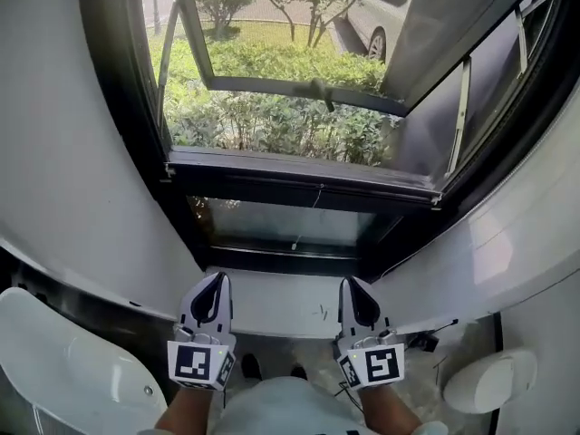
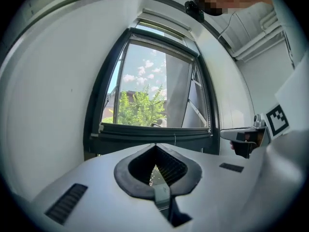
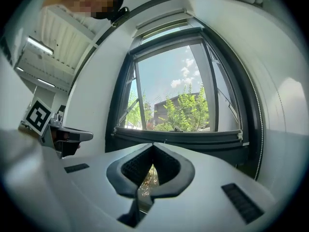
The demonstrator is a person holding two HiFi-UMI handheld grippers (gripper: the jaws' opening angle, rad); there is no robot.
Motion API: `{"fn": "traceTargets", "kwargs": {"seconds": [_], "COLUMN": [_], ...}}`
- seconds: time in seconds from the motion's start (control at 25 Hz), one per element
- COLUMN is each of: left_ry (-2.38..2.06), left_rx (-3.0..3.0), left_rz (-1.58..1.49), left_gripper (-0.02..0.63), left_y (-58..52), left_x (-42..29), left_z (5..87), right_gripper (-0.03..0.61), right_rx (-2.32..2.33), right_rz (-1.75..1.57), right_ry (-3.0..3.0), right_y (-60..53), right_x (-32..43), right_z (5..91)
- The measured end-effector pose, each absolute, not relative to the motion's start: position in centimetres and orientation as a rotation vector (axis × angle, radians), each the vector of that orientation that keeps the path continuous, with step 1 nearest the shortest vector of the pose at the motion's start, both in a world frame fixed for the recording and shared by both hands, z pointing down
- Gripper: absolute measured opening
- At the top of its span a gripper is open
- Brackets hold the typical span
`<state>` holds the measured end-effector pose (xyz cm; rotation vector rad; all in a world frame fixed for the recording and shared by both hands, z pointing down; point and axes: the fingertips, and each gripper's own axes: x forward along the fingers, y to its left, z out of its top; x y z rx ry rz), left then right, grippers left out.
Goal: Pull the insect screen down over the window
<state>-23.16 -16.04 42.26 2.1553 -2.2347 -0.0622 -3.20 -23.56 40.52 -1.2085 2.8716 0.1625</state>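
**Both tongs shut and level, screen bar low across the window**

Up top in the head view, the window [image 1: 118, 107] fills the frame. Its sash [image 1: 272, 84] is swung outward over bushes [image 1: 272, 125], and there's a car [image 1: 381, 21] in the upper right corner. Across mid-frame lies the screen bar [image 1: 299, 175], dark with white end caps, at the bottom of the open section. A thin cord [image 1: 295, 243] dangles from its middle over the fixed pane below. The mesh itself is too fine to make out. Under that comes the white sill [image 1: 272, 302]. A white rounded fixture [image 1: 54, 361] sits lower left and another [image 1: 489, 379] lower right.

At bottom centre, the left tongs [image 1: 216, 284] and right tongs [image 1: 353, 288] sit side by side. Both point level at the window, tips over the sill in the picture and well apart from the bar. The marker cubes are nearest the camera, with forearms trailing off the bottom edge.

In the left gripper view the left tongs [image 2: 155, 148] are pressed tip to tip, holding nothing. In the right gripper view the right tongs [image 3: 153, 146] are just the same, closed and empty.
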Motion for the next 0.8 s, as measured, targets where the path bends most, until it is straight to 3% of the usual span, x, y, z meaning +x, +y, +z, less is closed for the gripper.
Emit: {"fn": "traceTargets", "kwargs": {"seconds": [0.44,0.8], "left_ry": [-2.316,-2.315], "left_rx": [2.016,2.032], "left_rz": [-0.074,-0.059], "left_gripper": [0.012,0.012], "left_y": [-13.2,-10.3], "left_x": [-14.2,-11.0], "left_z": [43.4,42.8], "right_gripper": [0.006,0.006], "right_rx": [-1.094,-1.103], "right_rz": [0.241,0.215], "right_ry": [2.911,2.917], "right_y": [-23.0,-20.4], "right_x": [3.3,6.1], "right_z": [42.1,42.4]}}
